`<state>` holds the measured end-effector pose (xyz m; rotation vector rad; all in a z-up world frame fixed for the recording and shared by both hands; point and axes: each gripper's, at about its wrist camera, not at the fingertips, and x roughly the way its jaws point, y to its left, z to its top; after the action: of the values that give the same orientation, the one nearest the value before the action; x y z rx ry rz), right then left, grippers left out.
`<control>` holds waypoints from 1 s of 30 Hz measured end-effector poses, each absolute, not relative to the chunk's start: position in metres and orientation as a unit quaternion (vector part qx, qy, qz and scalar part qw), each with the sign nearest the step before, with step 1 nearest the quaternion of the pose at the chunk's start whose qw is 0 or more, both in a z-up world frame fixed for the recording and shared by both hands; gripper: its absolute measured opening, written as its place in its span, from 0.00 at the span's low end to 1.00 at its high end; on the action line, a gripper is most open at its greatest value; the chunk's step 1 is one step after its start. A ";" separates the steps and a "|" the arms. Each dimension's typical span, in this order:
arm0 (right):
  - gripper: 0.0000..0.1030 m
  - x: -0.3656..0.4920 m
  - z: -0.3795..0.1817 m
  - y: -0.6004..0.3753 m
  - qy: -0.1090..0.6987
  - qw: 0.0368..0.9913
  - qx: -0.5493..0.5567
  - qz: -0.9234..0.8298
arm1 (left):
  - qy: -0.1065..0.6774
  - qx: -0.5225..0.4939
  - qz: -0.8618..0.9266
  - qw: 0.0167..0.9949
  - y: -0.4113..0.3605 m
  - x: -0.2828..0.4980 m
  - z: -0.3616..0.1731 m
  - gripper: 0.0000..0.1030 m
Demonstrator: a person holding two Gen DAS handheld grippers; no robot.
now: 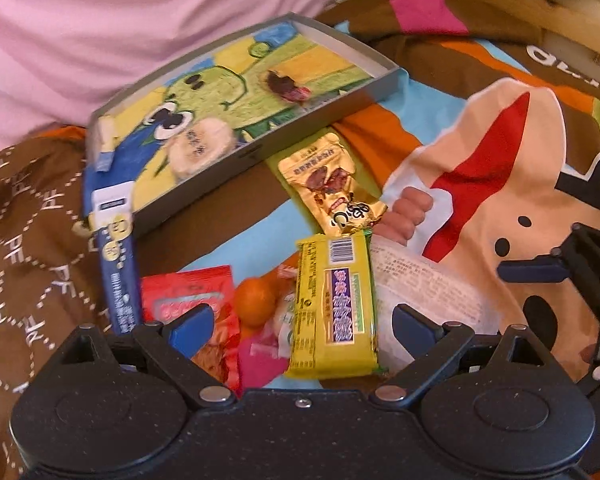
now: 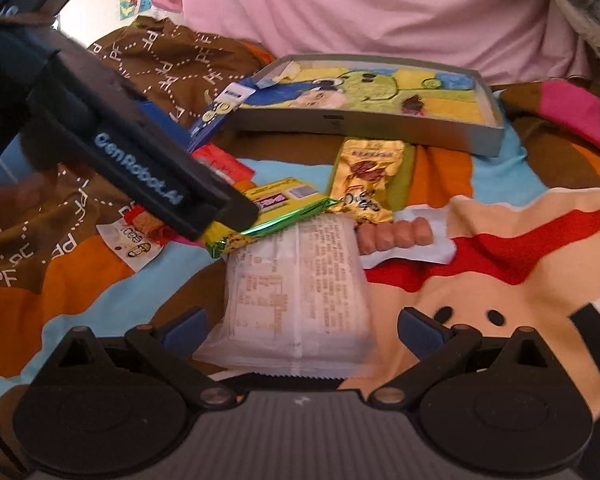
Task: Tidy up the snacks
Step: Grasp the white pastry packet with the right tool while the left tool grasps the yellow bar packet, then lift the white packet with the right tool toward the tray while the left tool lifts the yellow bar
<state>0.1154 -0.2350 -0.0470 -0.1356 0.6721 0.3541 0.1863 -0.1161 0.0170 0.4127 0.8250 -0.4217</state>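
The left claw is spread wide and holds nothing; the yellow snack bar lies between its fingers, a red packet and an orange sweet just to its left. The right claw also gapes empty, astride the near end of a white wrapped packet on the patterned bedspread. Ahead of both claws lies a gold pouch, and beyond it the shallow grey box holding a few snacks. A blue packet leans against the box's left corner.
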 end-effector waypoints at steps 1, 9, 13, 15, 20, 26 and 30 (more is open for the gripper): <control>1.00 0.118 -0.048 -0.234 0.328 0.926 -0.064 0.176 | 0.402 0.197 -0.204 0.871 -0.117 0.190 0.015 0.93; 1.00 0.137 -0.060 -0.230 0.342 0.918 -0.048 0.195 | 0.433 0.174 -0.194 0.863 -0.125 0.220 -0.004 0.90; 1.00 0.145 -0.065 -0.228 0.352 0.914 -0.049 0.198 | 0.435 0.169 -0.193 0.863 -0.126 0.226 -0.005 0.90; 1.00 0.148 -0.068 -0.225 0.357 0.911 -0.056 0.199 | 0.439 0.159 -0.193 0.863 -0.125 0.229 -0.006 0.90; 1.00 0.149 -0.068 -0.227 0.361 0.910 -0.052 0.199 | 0.452 0.116 -0.206 0.860 -0.117 0.231 -0.006 0.75; 0.93 0.149 -0.066 -0.230 0.360 0.913 -0.051 0.183 | 0.462 0.070 -0.209 0.859 -0.108 0.223 -0.004 0.52; 0.88 0.145 -0.064 -0.228 0.360 0.913 -0.059 0.185 | 0.465 0.041 -0.195 0.862 -0.098 0.217 -0.004 0.49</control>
<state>0.1454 -0.2279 -0.0642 -0.1224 0.7409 0.3801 0.2174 -0.0976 -0.0035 0.0853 0.9762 -0.4084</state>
